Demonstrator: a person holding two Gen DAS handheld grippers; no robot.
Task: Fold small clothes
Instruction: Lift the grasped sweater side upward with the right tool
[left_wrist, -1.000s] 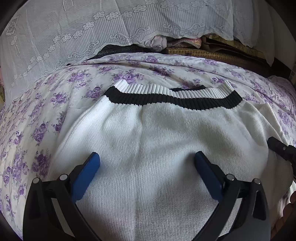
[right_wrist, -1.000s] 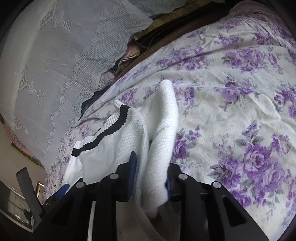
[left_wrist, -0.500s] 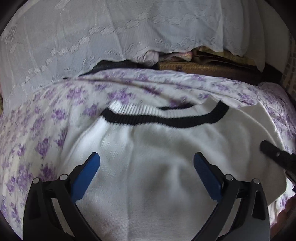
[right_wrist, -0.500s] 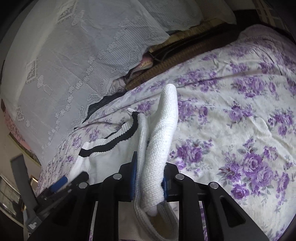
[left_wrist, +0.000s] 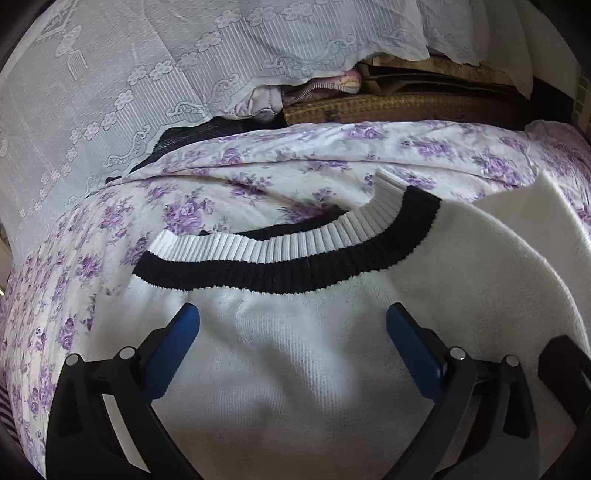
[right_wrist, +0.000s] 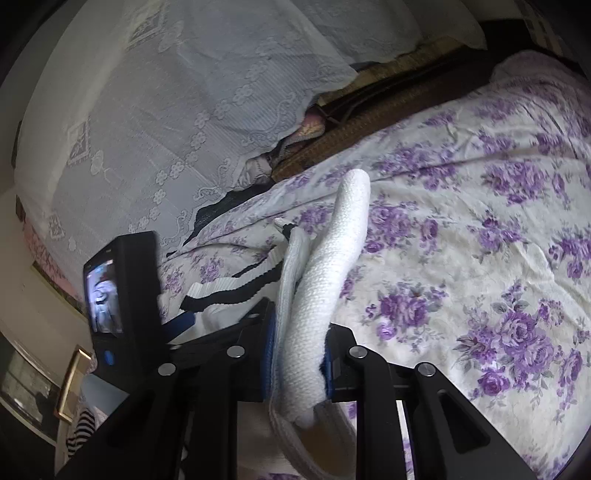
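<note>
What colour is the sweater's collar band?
Black, with white ribbing above, on the sweater's collar; clearest in the left wrist view.

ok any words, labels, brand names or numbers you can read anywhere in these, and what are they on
None can be read in either view.
White sweater: no tag or print shows, only a black band at the neck.
Bedsheet: purple flowers, no writing.
Lace curtain: woven patterns only.
Small screen on the other gripper's camera: a picture, too small and blurred to read anything.
</note>
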